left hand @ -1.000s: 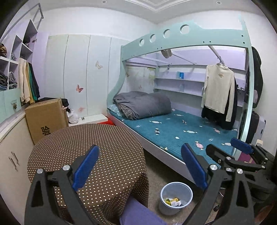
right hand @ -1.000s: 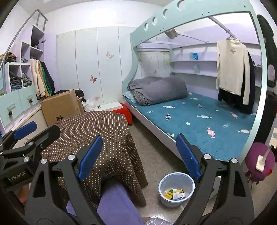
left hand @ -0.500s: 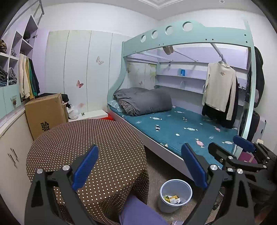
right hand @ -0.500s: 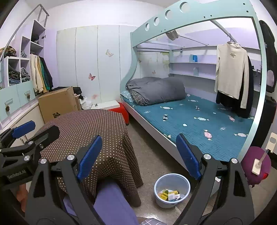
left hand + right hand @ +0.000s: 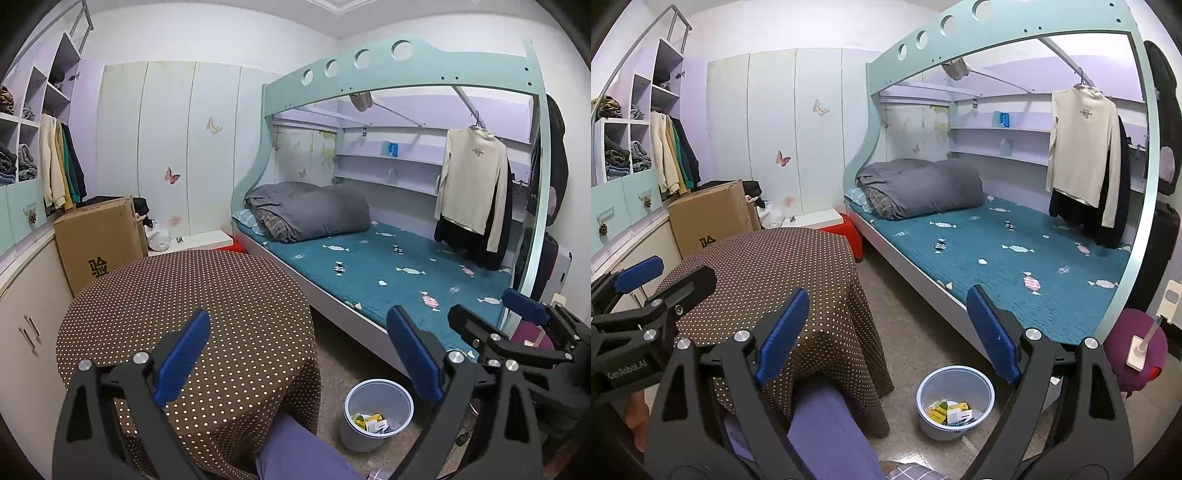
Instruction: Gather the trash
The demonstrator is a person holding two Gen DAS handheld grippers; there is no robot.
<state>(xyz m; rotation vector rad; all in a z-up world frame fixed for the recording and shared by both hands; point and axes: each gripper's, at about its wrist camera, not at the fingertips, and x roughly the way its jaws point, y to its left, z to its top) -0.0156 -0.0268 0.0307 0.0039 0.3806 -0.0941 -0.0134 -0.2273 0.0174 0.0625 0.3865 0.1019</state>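
A pale blue trash bin point(image 5: 378, 413) stands on the floor between the table and the bed; it also shows in the right wrist view point(image 5: 955, 402). Yellow and white wrappers point(image 5: 947, 411) lie inside it. My left gripper point(image 5: 299, 360) is open and empty, held high above the table's front edge. My right gripper point(image 5: 886, 332) is open and empty, held above the floor and bin. Each gripper shows at the edge of the other's view.
A round table with a brown dotted cloth point(image 5: 192, 317) stands at left. A cardboard box point(image 5: 99, 242) is behind it. A bunk bed with a teal cover point(image 5: 388, 266) fills the right. A purple stool point(image 5: 1134, 350) stands at far right.
Both views have risen and pulled back slightly, so the table and bin sit lower in frame. Both grippers stay open and empty.
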